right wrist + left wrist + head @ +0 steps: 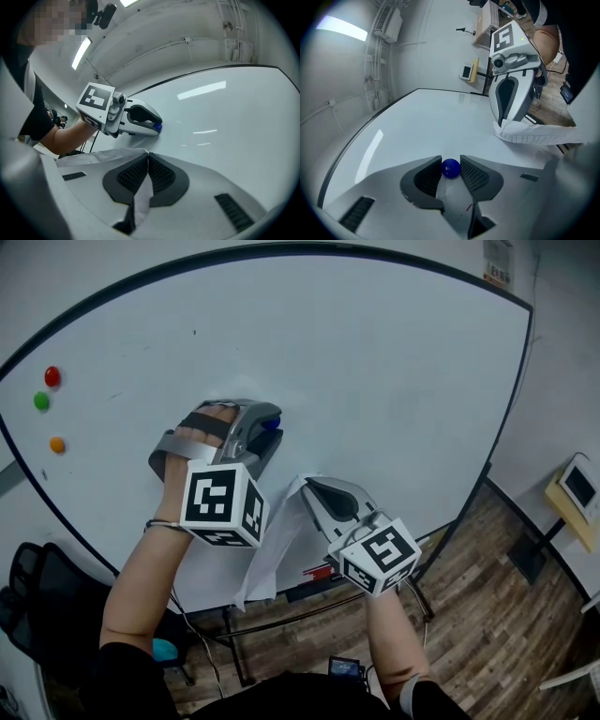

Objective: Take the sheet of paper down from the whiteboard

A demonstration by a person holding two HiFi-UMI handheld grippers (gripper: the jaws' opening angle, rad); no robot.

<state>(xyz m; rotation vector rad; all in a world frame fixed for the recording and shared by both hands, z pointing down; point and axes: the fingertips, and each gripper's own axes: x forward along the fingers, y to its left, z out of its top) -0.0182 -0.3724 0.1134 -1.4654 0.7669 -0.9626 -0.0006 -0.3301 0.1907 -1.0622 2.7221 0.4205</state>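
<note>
The whiteboard point(375, 381) fills the head view. My left gripper point(273, 424) rests against the board, shut on a small blue round magnet point(450, 168) that sits between its pads on the board surface. My right gripper point(306, 486) is just below and to the right of it, shut on the top edge of the white sheet of paper point(272, 549). In the right gripper view the paper point(93, 157) runs down between the closed pads. The sheet hangs loosely away from the board below the left gripper.
Red point(52, 377), green point(41, 401) and orange point(57, 444) magnets sit at the board's left edge. A pen tray point(319, 573) runs under the board. A black chair point(37, 596) stands at lower left, and a small wall screen point(578, 486) at right.
</note>
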